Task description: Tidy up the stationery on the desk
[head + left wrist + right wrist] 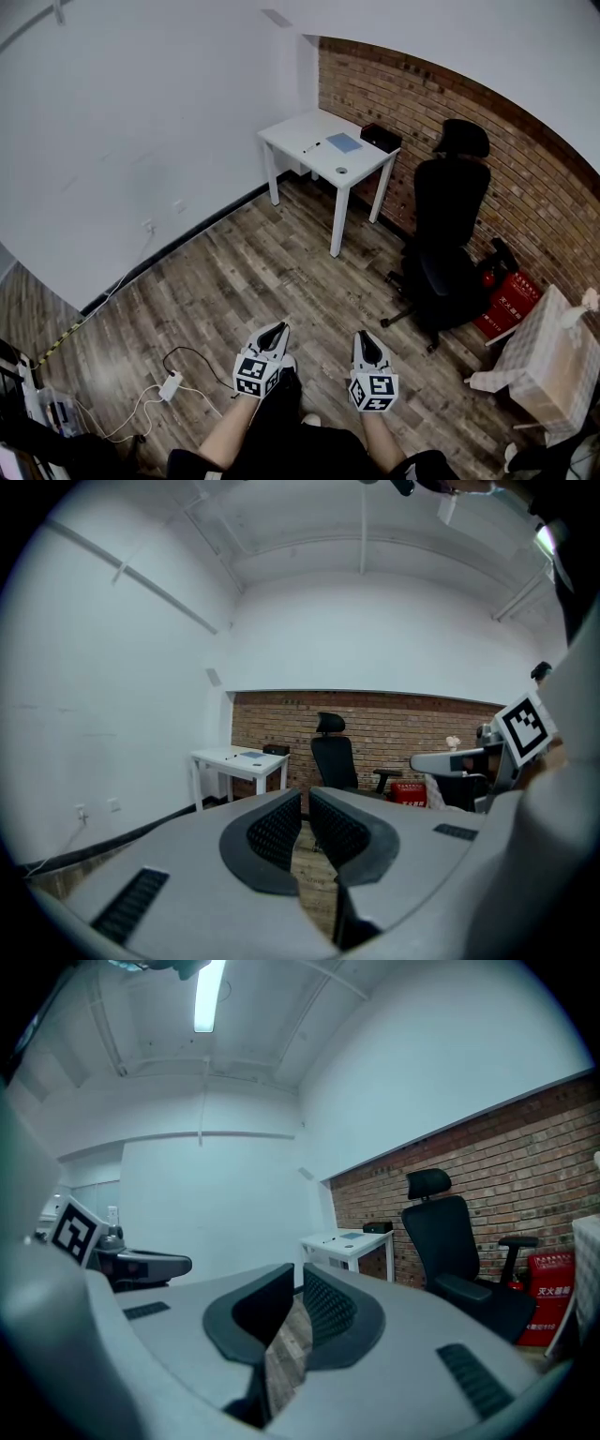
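A small white desk (pixel 323 150) stands far off in the corner by the brick wall. On it lie a blue notebook (pixel 344 142), a dark pen (pixel 311 147), a small round item (pixel 341 171) and a black box (pixel 380 138). My left gripper (pixel 274 334) and right gripper (pixel 363 343) are held low over the wooden floor, well short of the desk, both shut with nothing between the jaws. In the left gripper view the desk (pixel 240 759) shows beyond the shut gripper (pixel 306 810). The right gripper view shows the desk (pixel 347 1241) past the shut gripper (pixel 298 1296).
A black office chair (pixel 448 234) stands right of the desk. A red box (pixel 508 305) and a covered white table (pixel 548 361) are at the right. A white power adapter with cables (pixel 171 384) lies on the floor at the left.
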`<state>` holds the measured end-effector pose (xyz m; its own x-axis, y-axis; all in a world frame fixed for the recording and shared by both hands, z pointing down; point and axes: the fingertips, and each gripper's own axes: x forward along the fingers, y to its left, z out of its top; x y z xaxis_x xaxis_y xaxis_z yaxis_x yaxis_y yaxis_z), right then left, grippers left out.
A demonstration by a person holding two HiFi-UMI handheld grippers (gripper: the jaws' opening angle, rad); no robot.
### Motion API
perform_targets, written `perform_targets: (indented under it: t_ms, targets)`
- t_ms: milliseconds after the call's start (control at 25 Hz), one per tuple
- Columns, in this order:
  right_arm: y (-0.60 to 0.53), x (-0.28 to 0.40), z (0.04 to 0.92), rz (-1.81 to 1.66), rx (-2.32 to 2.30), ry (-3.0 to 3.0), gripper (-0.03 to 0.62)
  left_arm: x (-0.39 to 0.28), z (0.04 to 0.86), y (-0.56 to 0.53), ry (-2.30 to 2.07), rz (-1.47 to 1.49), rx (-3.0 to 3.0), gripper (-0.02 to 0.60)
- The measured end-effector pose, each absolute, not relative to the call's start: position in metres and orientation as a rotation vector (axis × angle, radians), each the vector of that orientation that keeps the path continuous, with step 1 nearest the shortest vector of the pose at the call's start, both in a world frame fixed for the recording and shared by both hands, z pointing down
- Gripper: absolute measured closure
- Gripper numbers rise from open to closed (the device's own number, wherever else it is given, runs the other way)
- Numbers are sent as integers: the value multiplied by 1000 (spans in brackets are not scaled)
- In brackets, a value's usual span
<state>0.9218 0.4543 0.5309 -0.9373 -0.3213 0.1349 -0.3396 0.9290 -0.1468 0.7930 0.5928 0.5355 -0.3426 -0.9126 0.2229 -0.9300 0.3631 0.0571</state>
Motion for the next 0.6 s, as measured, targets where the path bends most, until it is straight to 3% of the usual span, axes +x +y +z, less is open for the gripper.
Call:
perform_targets:
  t_ms: [600]
  targets:
    - [402,827,528,190,475,-2954,569,704,541,517,-2375,66,1699,543]
